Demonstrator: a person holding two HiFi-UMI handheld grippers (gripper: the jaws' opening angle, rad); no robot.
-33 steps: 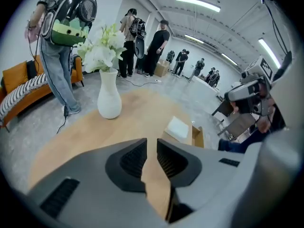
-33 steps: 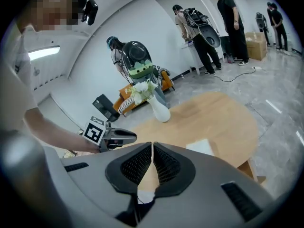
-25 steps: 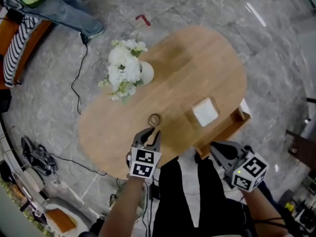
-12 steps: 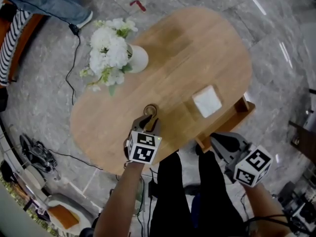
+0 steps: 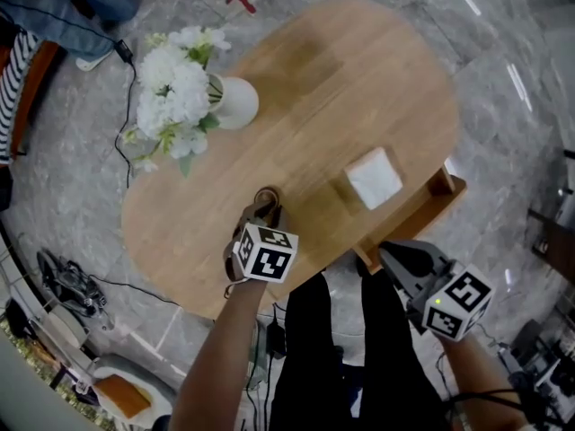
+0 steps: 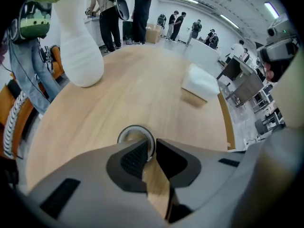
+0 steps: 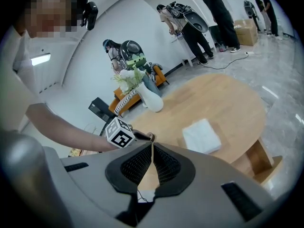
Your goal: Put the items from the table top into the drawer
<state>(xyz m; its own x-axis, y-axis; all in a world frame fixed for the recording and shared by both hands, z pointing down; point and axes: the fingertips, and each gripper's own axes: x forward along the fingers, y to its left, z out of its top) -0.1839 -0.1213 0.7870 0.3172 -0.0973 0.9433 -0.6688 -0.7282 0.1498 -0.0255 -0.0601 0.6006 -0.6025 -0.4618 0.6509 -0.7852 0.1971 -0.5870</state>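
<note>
A small metal-edged ring [image 6: 128, 133] lies on the oval wooden table [image 5: 359, 79], near its front edge. My left gripper [image 5: 263, 203] points steeply down onto it. In the left gripper view the left gripper [image 6: 148, 145] is open with a narrow gap, and the ring's right rim sits between the fingertips. A white folded cloth [image 5: 375, 176] lies to the right, by the pulled-out wooden drawer [image 5: 422, 206]. My right gripper [image 5: 395, 257] hangs off the table's edge below the drawer. It is shut and holds nothing, its pads meeting in the right gripper view [image 7: 152, 148].
A white vase with white flowers [image 5: 229, 101] stands at the table's left end, beyond the ring. Cables trail over the grey stone floor to the left [image 5: 126, 151]. People stand far back in the room [image 6: 142, 8].
My left gripper has come down from above the table's edge onto the ring, and its jaws have narrowed around the ring's rim. The right gripper has hardly moved.
</note>
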